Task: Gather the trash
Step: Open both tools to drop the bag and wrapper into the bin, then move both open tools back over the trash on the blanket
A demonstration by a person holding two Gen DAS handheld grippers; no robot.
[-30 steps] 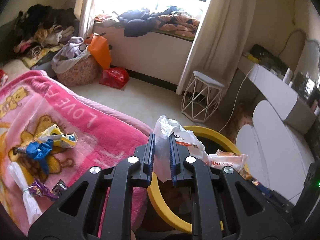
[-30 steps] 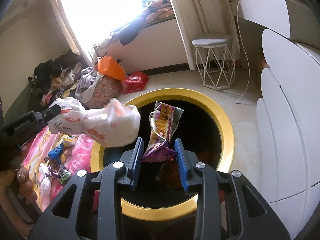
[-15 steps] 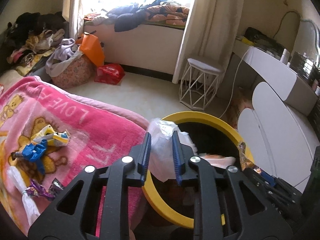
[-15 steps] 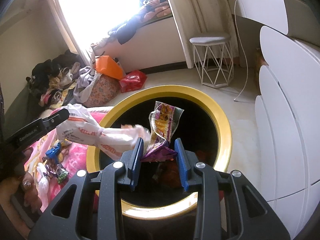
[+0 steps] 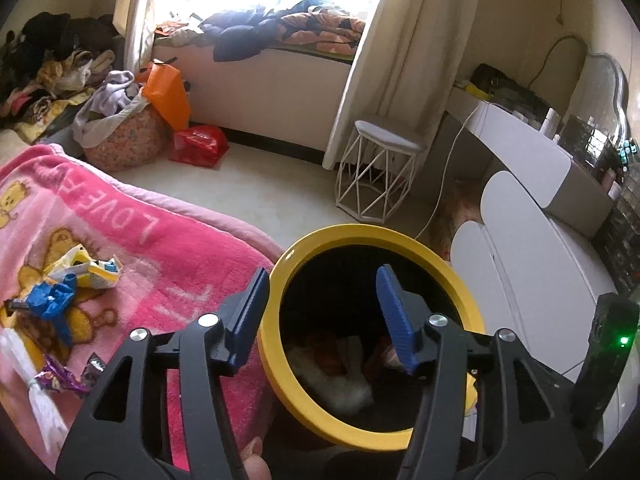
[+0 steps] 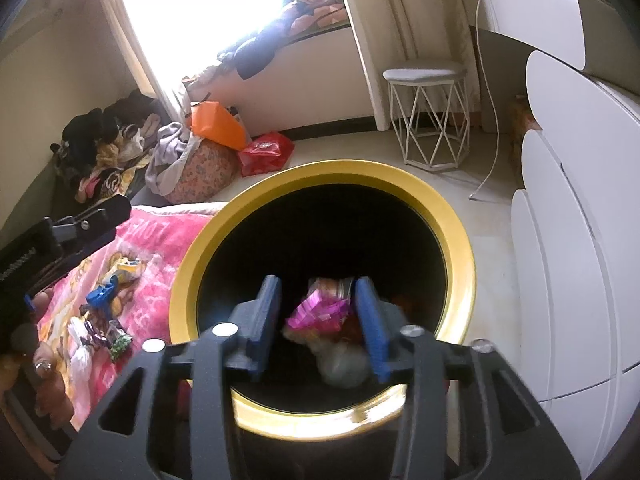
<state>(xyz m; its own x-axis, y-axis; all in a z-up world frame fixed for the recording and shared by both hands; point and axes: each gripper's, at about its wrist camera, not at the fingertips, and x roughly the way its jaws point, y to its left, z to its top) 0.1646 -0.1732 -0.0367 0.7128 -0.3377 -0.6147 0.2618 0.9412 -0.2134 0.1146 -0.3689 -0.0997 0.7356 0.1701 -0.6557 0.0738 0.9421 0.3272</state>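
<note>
Both grippers hang over the yellow-rimmed bin [image 5: 468, 308], jaws just opened: the left gripper [image 5: 322, 300] stands wide and empty, the right gripper [image 6: 316, 312] half open around a blurred pink wrapper [image 6: 320, 312]; more wrappers [image 5: 76, 280] lie near the pink blanket [image 5: 168, 264] edge

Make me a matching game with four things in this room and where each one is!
Things:
1. stool
2. blue wrapper
3. red bag
4. white bag

Places:
A. inside the bin
B. on the pink blanket
C. on the floor next to the flowery basket
D. beside the curtain

Pairs: 1-D, 2-B, 3-C, 4-A
</note>
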